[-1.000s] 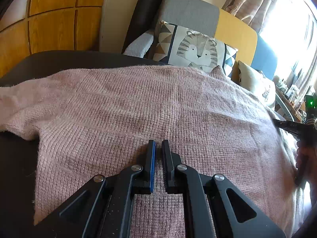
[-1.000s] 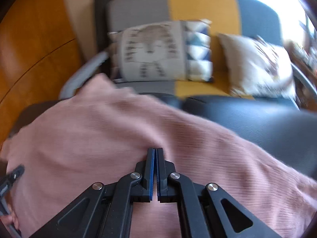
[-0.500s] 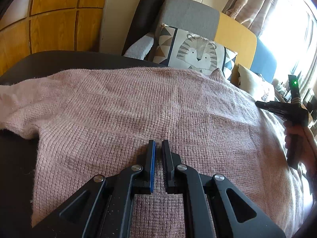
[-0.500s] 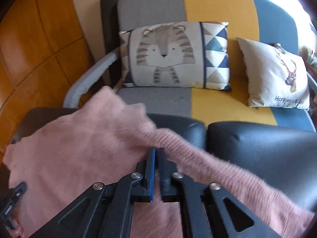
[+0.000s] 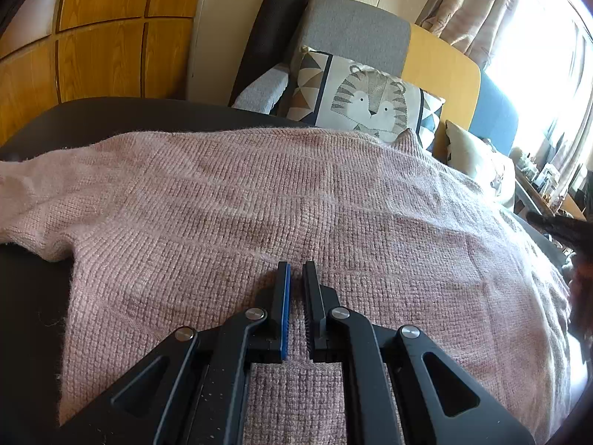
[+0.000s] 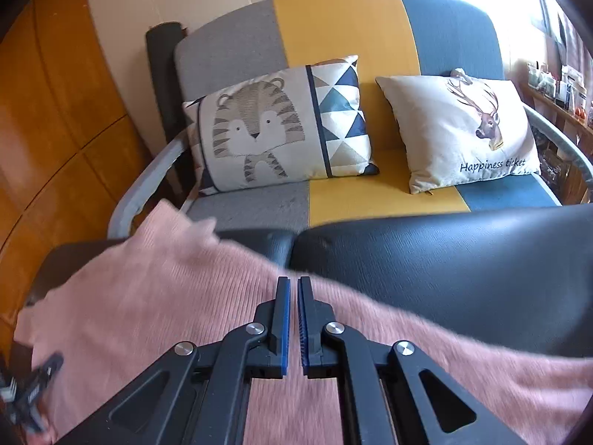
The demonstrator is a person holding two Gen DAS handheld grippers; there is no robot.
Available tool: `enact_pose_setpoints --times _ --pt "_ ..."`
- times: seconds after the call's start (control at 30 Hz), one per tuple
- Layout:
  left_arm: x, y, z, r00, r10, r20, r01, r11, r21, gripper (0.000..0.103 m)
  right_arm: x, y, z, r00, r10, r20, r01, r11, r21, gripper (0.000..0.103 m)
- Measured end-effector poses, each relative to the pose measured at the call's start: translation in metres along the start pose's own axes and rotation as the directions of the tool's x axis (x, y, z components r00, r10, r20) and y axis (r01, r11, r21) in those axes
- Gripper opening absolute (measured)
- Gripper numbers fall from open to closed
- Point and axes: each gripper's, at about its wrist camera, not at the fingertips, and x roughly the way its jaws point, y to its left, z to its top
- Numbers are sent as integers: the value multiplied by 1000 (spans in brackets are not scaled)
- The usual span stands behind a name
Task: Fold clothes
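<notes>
Sweater (image 5: 281, 200) is spread flat over a dark cushion (image 6: 444, 256), right under both grippers, so that's where the fold has to happen. Starting on the left: one sleeve (image 5: 26, 200) trails off left of the left gripper (image 5: 295, 274), and the body runs ahead of it and off to its right. That gripper's fingers are nearly pressed together, tips down on the knit. Could be a pinch of fabric in there, could be nothing, I honestly can't tell.

Over to the right gripper (image 6: 290, 285): its jaws are just starting to part, and the gap looks bare, with the knit lying below and around it. Beyond its tips sits a sofa (image 6: 333, 22) with a tiger pillow (image 6: 259, 126) and a deer pillow (image 6: 459, 126).

What could go wrong, I reckon:
- fuzzy loose knit, so narrow fingers could snag one layer or a few loops and drag the whole thing crooked
- cushion looks slick, so the sweater may slide instead of creasing
- that loose left sleeve could bunch under a fold

Hard to see: the hem near both cameras is cut off by the gripper bodies, the sweater in the right view is smeared with blur, and the far right of the left view is blown out by window (image 5: 537, 74) light.
</notes>
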Motion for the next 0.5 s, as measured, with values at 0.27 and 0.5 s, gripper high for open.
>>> enact_pose_setpoints --times 0.27,0.5 --pt "0 -2 1 1000 13 0 -13 1000 11 7 19 -25 -8 990 -131 -59 131 991 -7 0" --pt "3 -2 1 1000 17 5 -17 1000 20 7 19 -44 -3 981 -193 -35 195 979 61 0"
